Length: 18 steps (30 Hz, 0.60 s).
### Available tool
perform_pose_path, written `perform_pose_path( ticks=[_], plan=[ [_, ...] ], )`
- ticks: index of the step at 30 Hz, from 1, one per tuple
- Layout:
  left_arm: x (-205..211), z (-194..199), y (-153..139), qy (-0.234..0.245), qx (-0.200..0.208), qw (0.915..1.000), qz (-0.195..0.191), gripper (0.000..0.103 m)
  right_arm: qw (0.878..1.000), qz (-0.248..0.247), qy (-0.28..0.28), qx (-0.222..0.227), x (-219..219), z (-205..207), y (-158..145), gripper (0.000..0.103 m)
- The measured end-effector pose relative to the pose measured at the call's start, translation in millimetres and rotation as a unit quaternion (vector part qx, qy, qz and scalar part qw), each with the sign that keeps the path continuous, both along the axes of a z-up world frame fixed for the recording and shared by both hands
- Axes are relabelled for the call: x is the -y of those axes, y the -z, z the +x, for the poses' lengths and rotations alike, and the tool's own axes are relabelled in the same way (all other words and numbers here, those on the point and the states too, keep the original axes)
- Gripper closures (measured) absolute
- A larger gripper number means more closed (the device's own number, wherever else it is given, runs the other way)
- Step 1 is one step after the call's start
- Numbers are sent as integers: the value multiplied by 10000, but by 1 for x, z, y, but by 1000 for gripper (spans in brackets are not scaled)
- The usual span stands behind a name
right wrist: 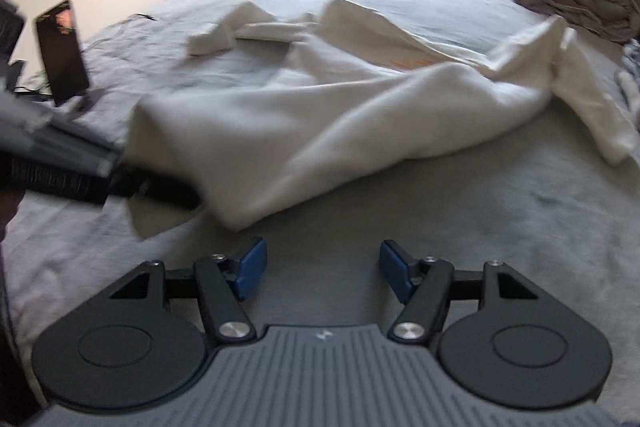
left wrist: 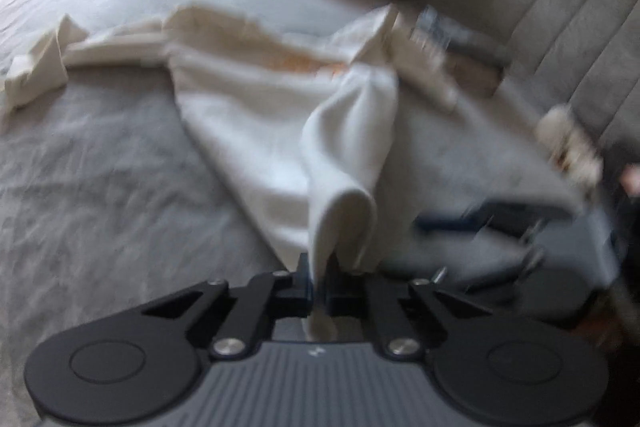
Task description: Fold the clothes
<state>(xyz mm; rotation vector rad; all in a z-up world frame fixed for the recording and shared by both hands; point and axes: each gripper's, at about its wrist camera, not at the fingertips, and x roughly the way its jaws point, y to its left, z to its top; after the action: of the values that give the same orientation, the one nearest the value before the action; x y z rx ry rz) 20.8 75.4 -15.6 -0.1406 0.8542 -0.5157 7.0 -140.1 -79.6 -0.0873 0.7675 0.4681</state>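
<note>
Left wrist: jaws clamp cream garment [left wrist: 280, 131] | right wrist: jaws wide, garment just ahead

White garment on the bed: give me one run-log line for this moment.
left tongs: shut on white garment | right tongs: open, empty, above bed | garment: crumpled, unfolded

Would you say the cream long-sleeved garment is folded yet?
Not folded: the cream long-sleeved garment lies rumpled on the grey bedsheet, one edge pinched by the left gripper.
</note>
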Motion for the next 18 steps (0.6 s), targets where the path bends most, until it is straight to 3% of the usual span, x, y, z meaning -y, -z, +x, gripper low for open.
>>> perform_pose_path(
  ticks=[6, 11, 18],
  plan=[
    [-9, -6, -32, -133, 642, 9934, -937, 98, 9987, 345, -2, 368, -12, -8, -6, 33],
    [-10, -3, -50, -269, 884, 9844, -1496, 98, 9950, 717, 338, 616, -12, -3, -16, 33],
    [-7, 3, -58, -395, 881, 9730, -2094, 99, 9831, 1398, 901, 760, -10, 9, -23, 33]
  ],
)
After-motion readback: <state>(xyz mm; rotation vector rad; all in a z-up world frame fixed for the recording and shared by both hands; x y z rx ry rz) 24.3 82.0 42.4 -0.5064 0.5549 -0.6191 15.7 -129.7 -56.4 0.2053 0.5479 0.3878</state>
